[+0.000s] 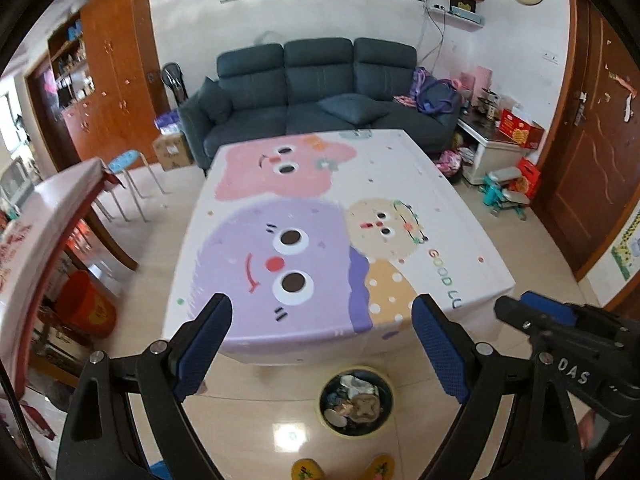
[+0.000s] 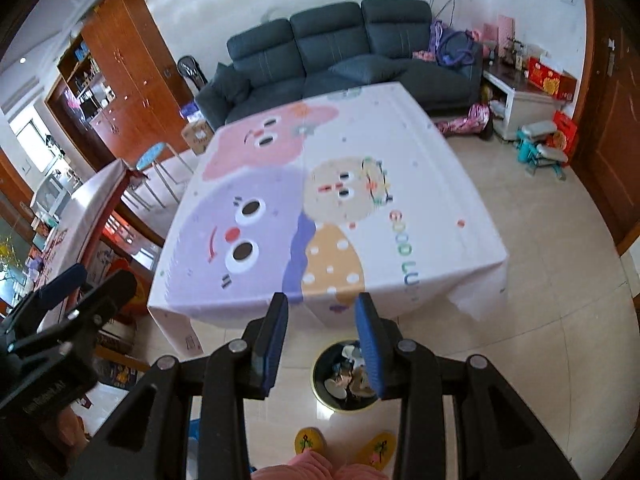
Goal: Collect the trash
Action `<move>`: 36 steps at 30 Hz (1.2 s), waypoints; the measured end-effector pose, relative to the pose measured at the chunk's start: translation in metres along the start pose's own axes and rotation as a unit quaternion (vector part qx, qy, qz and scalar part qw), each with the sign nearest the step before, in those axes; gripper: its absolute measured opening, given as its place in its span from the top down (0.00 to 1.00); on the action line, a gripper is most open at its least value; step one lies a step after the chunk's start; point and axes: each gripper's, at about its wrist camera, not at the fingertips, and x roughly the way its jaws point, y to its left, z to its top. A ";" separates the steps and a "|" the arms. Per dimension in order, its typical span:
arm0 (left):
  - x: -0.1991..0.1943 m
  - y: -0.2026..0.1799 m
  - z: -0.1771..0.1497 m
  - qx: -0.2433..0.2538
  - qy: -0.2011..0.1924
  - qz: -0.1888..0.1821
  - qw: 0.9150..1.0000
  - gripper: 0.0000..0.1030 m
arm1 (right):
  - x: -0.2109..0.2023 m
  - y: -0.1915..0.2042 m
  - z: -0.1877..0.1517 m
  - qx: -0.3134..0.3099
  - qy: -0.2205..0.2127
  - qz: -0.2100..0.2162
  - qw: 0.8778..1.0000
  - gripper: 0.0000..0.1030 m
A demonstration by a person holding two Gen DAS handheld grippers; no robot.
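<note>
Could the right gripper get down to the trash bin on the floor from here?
Probably yes: the right gripper hangs open over the trash bin, which stands on bare floor before the table, with nothing between them.

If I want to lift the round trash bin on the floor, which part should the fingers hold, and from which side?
Grip the rim of the trash bin from straight above, one finger inside and one outside. It stands upright with its mouth open, and the round wall looks too wide to span. Trash fills the middle, so choose the near edge, away from the table. The left gripper looks open wider than the right gripper.
</note>
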 end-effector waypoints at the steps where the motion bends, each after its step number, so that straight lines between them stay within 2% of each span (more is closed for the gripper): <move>1: -0.004 -0.001 0.002 0.001 -0.003 0.005 1.000 0.13 | -0.004 0.002 0.003 -0.002 -0.006 -0.001 1.000 0.65; 2: -0.007 -0.001 0.004 -0.001 -0.006 0.010 1.000 0.13 | -0.007 0.003 0.004 -0.003 -0.012 -0.002 1.000 0.65; 4: -0.010 -0.001 0.007 -0.006 -0.009 0.013 1.000 0.13 | -0.013 0.007 0.009 -0.007 -0.024 -0.003 1.000 0.57; 13: -0.010 0.000 0.013 -0.039 -0.011 0.030 0.999 0.13 | -0.025 0.017 0.021 -0.039 -0.052 -0.012 0.998 0.56; 24: 0.016 -0.008 0.001 -0.049 0.040 0.025 0.998 0.13 | -0.003 0.009 0.012 -0.039 -0.016 -0.026 0.999 0.56; 36: 0.032 -0.009 -0.006 -0.062 0.049 0.030 0.996 0.13 | 0.006 0.006 0.006 -0.047 -0.012 -0.038 0.998 0.56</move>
